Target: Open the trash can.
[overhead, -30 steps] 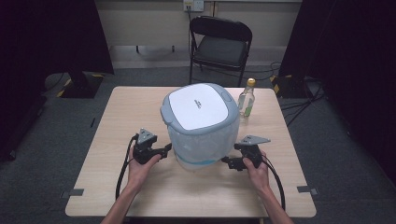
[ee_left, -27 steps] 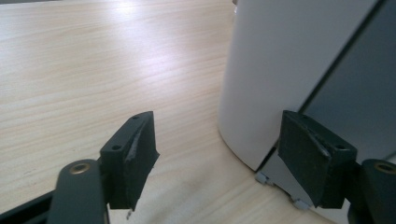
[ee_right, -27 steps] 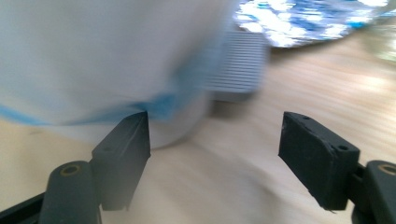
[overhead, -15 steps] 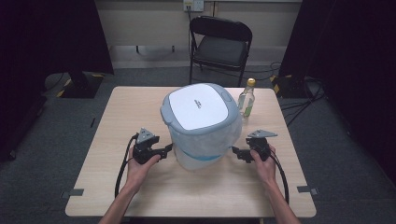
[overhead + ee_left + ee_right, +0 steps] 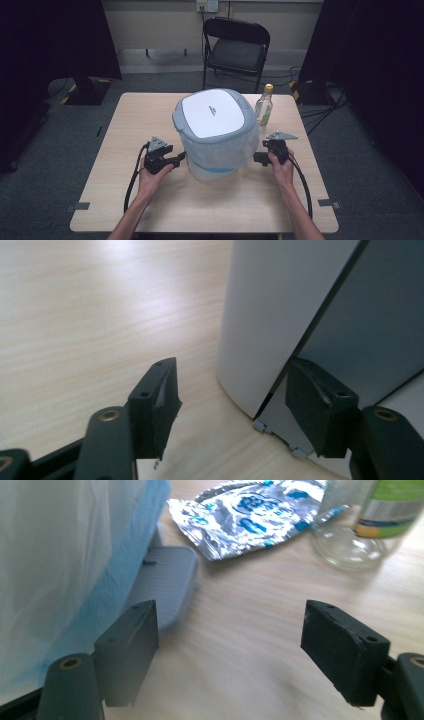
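- Counter (image 5: 120,125): pale wood top; its left part lies bare from the near edge to the far edge, giving open room there.
- Left tool (image 5: 176,160): held low at the near-left foot of the bin, its cable trailing back beside the forearm. In the left gripper view (image 5: 235,410) its jaws stand partly apart and have just been closing; one sits over bare wood, the other close against the bin's lower wall. Nothing is gripped.
- Pedal bin (image 5: 215,130): stands mid-counter, white-and-grey lid down, a translucent liner with a blue edge draped over its body. The left gripper view shows its rounded white wall (image 5: 270,315) meeting a grey panel at a dark seam.
- Right tool (image 5: 257,158): at the bin's near-right side; in the right gripper view (image 5: 230,645) its jaws gape wide over bare wood, empty.
- Grey pedal (image 5: 167,582): juts from the bin's base, just beyond one jaw.
- Foil wrapper (image 5: 240,515): lies flat between pedal and bottle.
- Glass bottle (image 5: 264,104): upright near the far right edge, just beside the bin.
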